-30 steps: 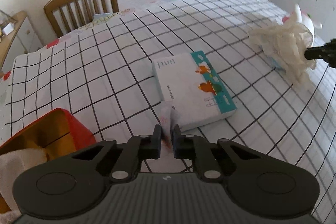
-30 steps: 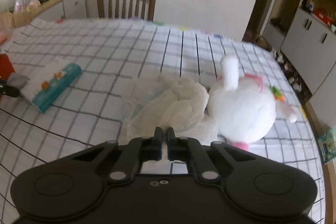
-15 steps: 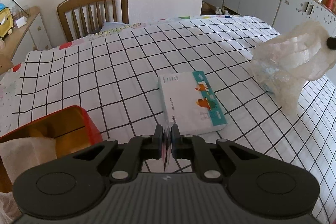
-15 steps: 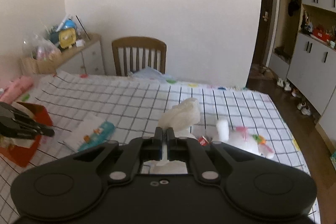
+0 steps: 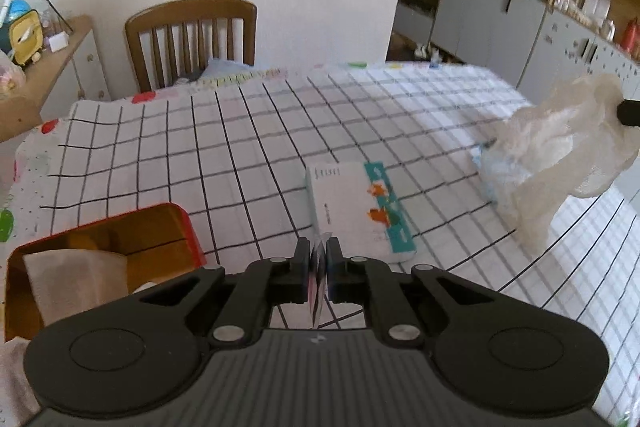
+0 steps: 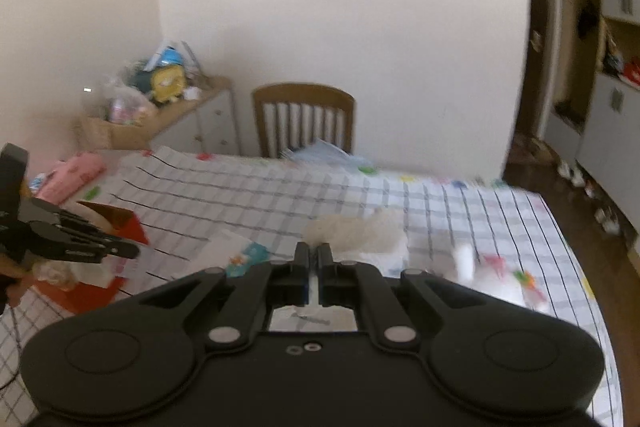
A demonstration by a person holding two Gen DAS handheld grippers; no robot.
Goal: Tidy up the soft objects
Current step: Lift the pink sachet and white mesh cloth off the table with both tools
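Just left of the left hand-held gripper (image 5: 319, 259), which is clamped on a thin wrapper (image 5: 318, 291), sits the red box (image 5: 120, 239) on the desk (image 5: 240, 147). Far right of the box, the right hand-held gripper (image 6: 314, 257) pinches a hanging gauzy cloth (image 5: 560, 155). The left one is nearer, so its drop looks likeliest first.

White tablecloth (image 5: 248, 147) with a black grid, coloured dots along its far edge. Red box (image 5: 188, 227), orangey inside. White pack (image 5: 352, 211) with a teal stripe and orange figures. Cream gauzy cloth (image 5: 560, 155). Brown wooden chair (image 5: 192, 35).
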